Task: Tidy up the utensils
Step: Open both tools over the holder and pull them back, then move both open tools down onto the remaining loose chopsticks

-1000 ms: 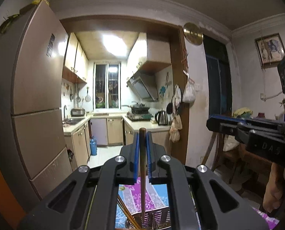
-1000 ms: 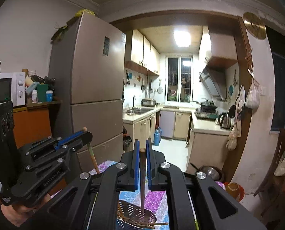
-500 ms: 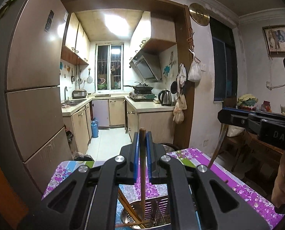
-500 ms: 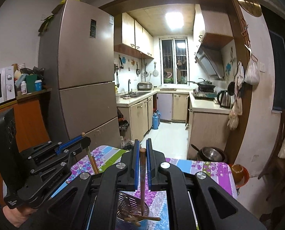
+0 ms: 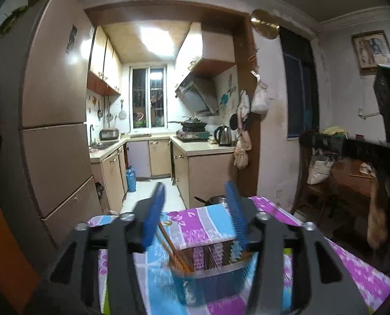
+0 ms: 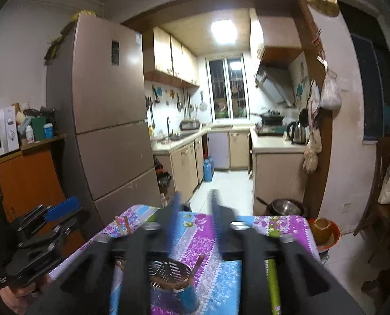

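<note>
My left gripper (image 5: 194, 210) hangs over the flowered tablecloth (image 5: 208, 223), its blue pads (image 5: 152, 215) apart and opening, with nothing between them. Below it, brown chopsticks (image 5: 172, 249) lean in a slotted metal utensil holder (image 5: 216, 267). My right gripper (image 6: 195, 210) is blurred and its jaws are opening too, with nothing gripped. Beneath it stands a perforated metal holder (image 6: 168, 270) with a wooden stick (image 6: 198, 263) inside. The left gripper (image 6: 71, 214) shows at the left edge of the right wrist view, held by a hand.
Two brown stick ends (image 6: 122, 224) rise near the table's left edge. A green rod (image 6: 272, 283) lies on the cloth to the right. A fridge (image 6: 110, 131) stands beyond the table, with the kitchen behind. Wooden chairs (image 5: 352, 183) and a bowl on a stool (image 6: 323, 232) stand to the right.
Both grippers were shut on upright wooden chopsticks and have opened and let them go. Both hands have sunk towards the table, and the sticks now rest in the holders.
</note>
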A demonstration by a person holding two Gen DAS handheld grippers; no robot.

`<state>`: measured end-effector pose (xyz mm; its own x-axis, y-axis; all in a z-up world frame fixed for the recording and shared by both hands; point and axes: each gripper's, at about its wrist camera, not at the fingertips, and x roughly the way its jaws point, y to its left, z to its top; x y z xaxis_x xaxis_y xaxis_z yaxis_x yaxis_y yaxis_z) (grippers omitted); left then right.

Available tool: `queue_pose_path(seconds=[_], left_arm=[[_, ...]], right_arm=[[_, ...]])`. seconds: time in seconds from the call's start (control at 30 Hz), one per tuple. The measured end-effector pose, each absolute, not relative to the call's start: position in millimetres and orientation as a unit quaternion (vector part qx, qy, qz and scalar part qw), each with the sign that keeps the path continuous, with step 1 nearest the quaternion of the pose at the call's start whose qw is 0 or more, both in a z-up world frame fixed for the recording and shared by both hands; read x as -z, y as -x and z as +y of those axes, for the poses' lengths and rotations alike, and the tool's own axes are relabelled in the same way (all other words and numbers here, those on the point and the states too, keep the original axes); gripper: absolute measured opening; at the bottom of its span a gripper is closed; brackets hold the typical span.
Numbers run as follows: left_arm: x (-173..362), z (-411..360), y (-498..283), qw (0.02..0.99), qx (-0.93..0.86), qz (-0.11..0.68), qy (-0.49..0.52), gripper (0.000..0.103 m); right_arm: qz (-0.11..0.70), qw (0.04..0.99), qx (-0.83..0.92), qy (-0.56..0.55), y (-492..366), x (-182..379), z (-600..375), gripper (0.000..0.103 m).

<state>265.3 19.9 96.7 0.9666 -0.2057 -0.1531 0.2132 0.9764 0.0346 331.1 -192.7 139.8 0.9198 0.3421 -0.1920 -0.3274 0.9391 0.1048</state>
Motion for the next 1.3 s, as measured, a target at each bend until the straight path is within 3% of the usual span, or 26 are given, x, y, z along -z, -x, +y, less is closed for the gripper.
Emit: queue_pose_path(seconds=[0.07,0.13,0.5,0.6,0.77,0.93,1.13,1.3], left_arm=[[-85,23,-231,0.990,0.113,0.068,-0.039,0.061],[-65,28,-196,0.988,0.124,0.076,-0.047,0.065],[85,51,-100,0.967,0.137,0.211,-0.038,0.070],[111,50,-88,0.964,0.133,0.226,-0.049,0.070],[137,50,-85,0.962,0.131,0.236,-0.047,0.070],[147,47,-86,0.961,0.139,0.232,-0.048,0.068],[153,41,-92,0.960,0.155,0.229,-0.046,0.050],[159,36,-89,0.962,0.156,0.220,-0.047,0.044]], right_arm=[[0.086,0.981,-0.170,-0.031,-295,-134,-201,0.064],[0.075,0.982,-0.173,-0.018,-247,-114,-205,0.067],[0.148,0.975,-0.163,-0.041,-62,65,-195,0.068],[0.168,0.973,-0.154,-0.040,-34,99,-179,0.063],[0.211,0.966,-0.147,-0.031,-30,138,-154,0.037],[0.225,0.965,-0.128,-0.033,-39,155,-143,0.023],[0.226,0.967,-0.115,-0.033,-45,161,-140,0.020],[0.225,0.968,-0.108,-0.038,-46,162,-137,0.020]])
